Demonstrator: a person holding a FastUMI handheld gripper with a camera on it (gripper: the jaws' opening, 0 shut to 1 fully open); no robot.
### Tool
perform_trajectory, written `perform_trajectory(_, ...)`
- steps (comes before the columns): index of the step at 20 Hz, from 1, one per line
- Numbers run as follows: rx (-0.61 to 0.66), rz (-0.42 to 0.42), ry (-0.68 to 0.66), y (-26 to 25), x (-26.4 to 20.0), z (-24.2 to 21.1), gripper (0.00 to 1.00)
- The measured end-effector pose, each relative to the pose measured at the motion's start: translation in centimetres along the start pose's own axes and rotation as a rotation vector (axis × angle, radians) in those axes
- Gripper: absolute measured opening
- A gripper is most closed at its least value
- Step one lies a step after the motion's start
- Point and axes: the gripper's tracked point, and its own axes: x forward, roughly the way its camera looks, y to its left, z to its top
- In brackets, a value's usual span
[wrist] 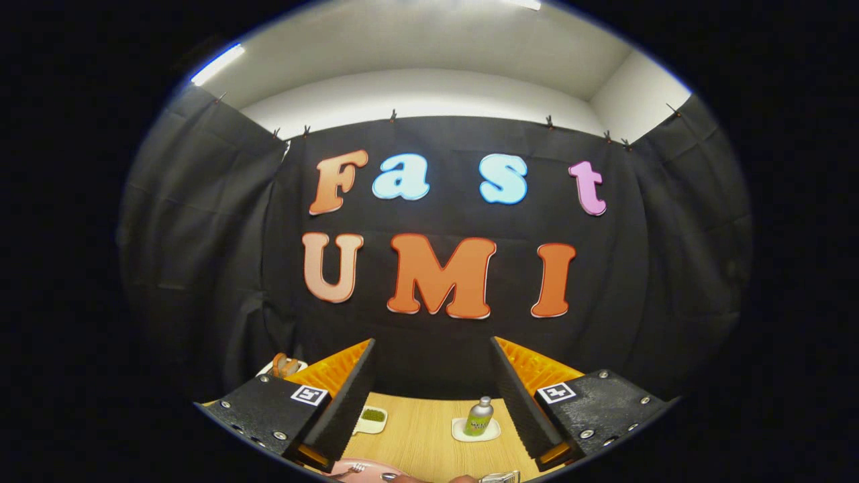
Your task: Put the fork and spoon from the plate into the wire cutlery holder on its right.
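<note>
- Gripper view: gripper (433, 402) raised above the table (419, 436); fingers spread wide, holding nothing.
- Plate (366, 468) near, below the fingers; fork (354, 469) on it; spoon partly hidden; wire cutlery holder (500, 477) to its right.
- Judgement: no transfer begun; both pieces remain.

A pink plate (366, 467) lies on the wooden table, low between the gripper's fingers, with just its far rim showing. On it rests a fork (354, 469), tines pointing away toward the far side of the table, and just to its right the rounded silver end of a spoon (389, 476) sits at the plate's edge. Further right, apart from the plate, the top rim of the wire cutlery holder (500, 477) shows as thin metal bars; whether it holds anything cannot be told.
</note>
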Motion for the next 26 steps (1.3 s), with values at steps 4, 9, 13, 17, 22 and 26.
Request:
perform_trajectory(4, 0.001, 0.050, 0.203, 2.0, 0.5, -6.2, 0.98)
perform_trajectory(9, -0.030, 0.076, 0.413, 4.0, 0.2, -12.9, 0.98)
perform_trajectory(13, -0.059, 0.113, 0.568, 5.7, -0.6, -18.6, 0.98)
perform_trajectory(17, -0.064, 0.124, 0.757, 6.3, -2.5, -24.4, 0.97)
perform_trajectory(22, -0.048, 0.149, 0.952, 6.9, -4.4, -29.9, 0.96)
perform_trajectory(26, -0.042, 0.174, 1.114, 7.4, -5.8, -34.3, 0.93)
